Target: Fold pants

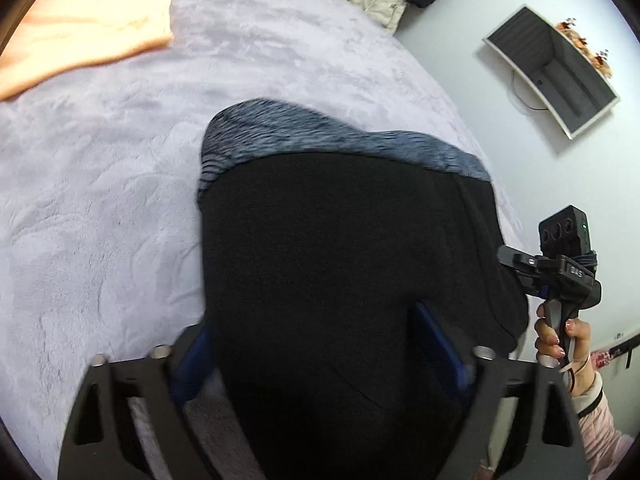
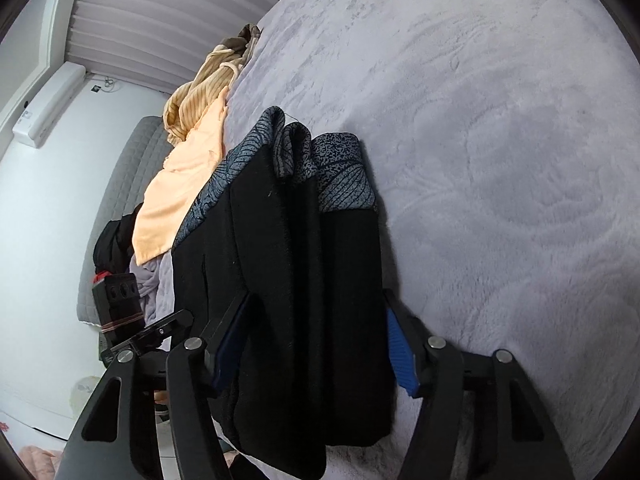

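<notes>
The left gripper (image 1: 320, 344) has the black pants (image 1: 332, 272) bunched between its blue pads (image 1: 438, 336), which press into the cloth on both sides, so it is grasping them. The right gripper (image 2: 316, 344) straddles the same pants (image 2: 288, 280): its left pad lies against the cloth, but the right pad (image 2: 402, 354) stands just beside the fabric edge, and whether it bites cannot be told. The pants are folded into a thick stack of layers on the lilac blanket (image 1: 100, 200), near the bed's edge, with the grey patterned waistband (image 2: 340, 176) at the far end, away from both grippers. In the left view a hand (image 1: 558, 336) holds the right gripper's handle at the pants' right side. A peach cloth (image 1: 80, 36) lies farther up the blanket, well apart from the pants.
</notes>
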### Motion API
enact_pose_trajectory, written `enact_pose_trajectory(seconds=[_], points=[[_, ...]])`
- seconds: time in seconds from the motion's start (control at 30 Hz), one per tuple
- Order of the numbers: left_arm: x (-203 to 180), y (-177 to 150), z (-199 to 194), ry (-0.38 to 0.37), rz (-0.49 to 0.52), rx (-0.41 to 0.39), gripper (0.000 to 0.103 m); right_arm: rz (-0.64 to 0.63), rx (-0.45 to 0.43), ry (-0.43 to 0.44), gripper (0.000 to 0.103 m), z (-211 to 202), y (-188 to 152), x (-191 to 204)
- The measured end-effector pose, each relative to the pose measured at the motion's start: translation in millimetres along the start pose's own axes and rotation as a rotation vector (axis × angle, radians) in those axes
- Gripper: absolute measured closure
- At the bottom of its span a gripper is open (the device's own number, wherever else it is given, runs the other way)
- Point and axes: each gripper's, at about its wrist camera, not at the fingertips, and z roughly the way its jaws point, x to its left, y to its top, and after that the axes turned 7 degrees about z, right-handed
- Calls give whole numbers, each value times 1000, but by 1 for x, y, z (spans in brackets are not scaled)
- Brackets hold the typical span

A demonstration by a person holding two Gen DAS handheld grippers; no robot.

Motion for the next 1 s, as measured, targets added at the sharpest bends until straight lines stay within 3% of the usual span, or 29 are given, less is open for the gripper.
enact_pose_trajectory(seconds=[0.17, 0.33, 0.57, 0.7, 0.77, 0.83, 0.87, 0.9, 0.93, 1.0], points=[[-28, -3, -19, 12, 35, -28, 25, 19, -43, 24, 47, -14, -8, 21], [-34, -1, -59, -83, -11, -82, 25, -4, -34, 91, 48, -26, -21, 57], [-11, -20, -119, -25, -63, -149, 25, 5, 40, 192, 48, 7, -45, 103], [8, -34, -137, 101, -56, -149, 25, -2, 89, 222, 48, 43, -57, 122], [22, -45, -136, 261, -26, -122, 25, -19, 122, 175, 48, 65, -66, 126], [30, -58, -124, 468, 11, -72, 25, -58, 130, 19, 48, 87, -77, 128], [34, -65, -121, 485, 13, -68, 23, -83, 120, -72, 44, 94, -81, 128], [44, -73, -129, 447, -6, -89, 23, -96, 107, -108, 43, 96, -85, 128], [49, -77, -137, 416, -33, -99, 23, -84, 100, -107, 43, 94, -86, 126], [55, -78, -152, 435, -50, -120, 23, -52, 86, -94, 43, 85, -84, 122]])
